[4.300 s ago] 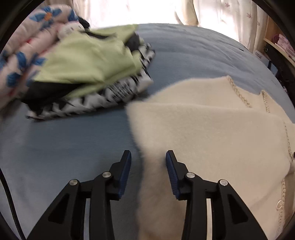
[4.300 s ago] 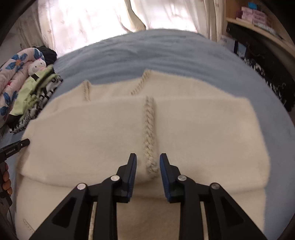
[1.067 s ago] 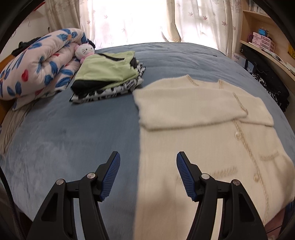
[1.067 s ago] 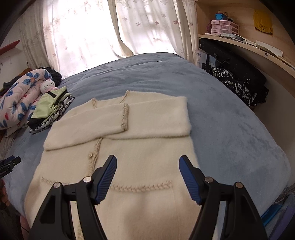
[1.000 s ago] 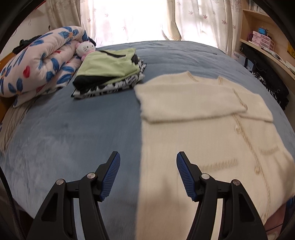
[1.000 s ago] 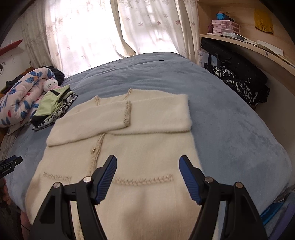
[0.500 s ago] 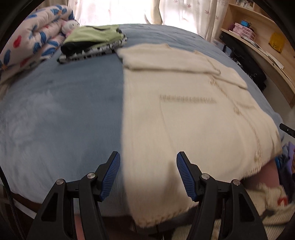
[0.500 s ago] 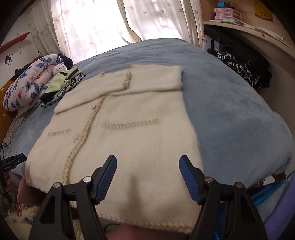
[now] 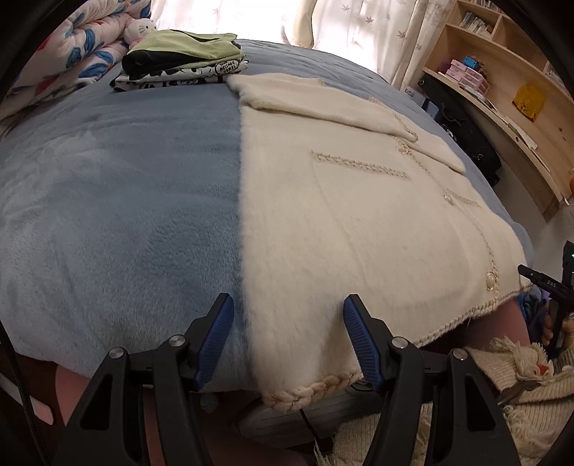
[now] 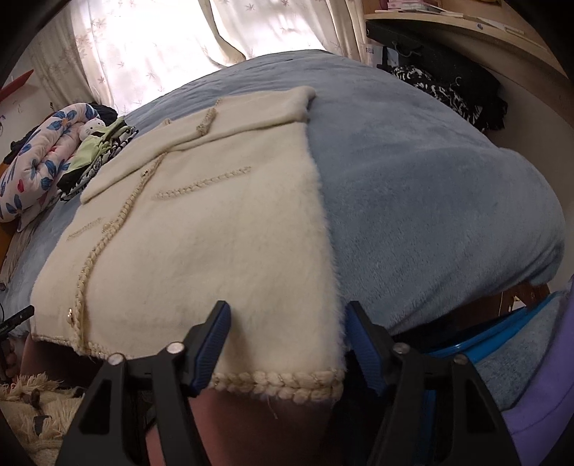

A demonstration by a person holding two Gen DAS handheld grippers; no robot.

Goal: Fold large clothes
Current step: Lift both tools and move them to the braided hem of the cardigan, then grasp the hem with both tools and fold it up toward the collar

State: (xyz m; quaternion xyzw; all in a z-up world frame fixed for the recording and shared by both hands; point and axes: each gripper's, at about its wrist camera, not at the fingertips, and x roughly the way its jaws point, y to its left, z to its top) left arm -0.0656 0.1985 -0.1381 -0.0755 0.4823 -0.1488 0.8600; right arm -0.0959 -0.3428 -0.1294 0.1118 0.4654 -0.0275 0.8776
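Observation:
A cream fuzzy cardigan point(image 9: 340, 215) point(image 10: 215, 233) lies flat on the bed, both sleeves folded across its chest. Its braided hem point(image 9: 312, 389) point(image 10: 280, 381) hangs over the bed's near edge. My left gripper point(image 9: 288, 322) is open, straddling the hem's left corner, and its pads do not press the cloth. My right gripper point(image 10: 288, 322) straddles the hem's right corner. Its jaws are closing with the cloth between them, but the pads are not pressing on it. Each gripper also shows at the edge of the other's view.
A blue plush blanket point(image 9: 125, 197) point(image 10: 412, 179) covers the bed. At the far left sit a stack of folded clothes point(image 9: 183, 59), a floral quilt point(image 9: 71, 53) and a plush toy point(image 9: 140, 30). Wooden shelves point(image 9: 502, 89) stand on the right, with a shaggy rug point(image 9: 520, 376) and a blue bin point(image 10: 484, 340) below.
Both grippers dropped and drew back from above the cardigan's middle to its hem at the bed's near edge. The right jaws stand narrower than before.

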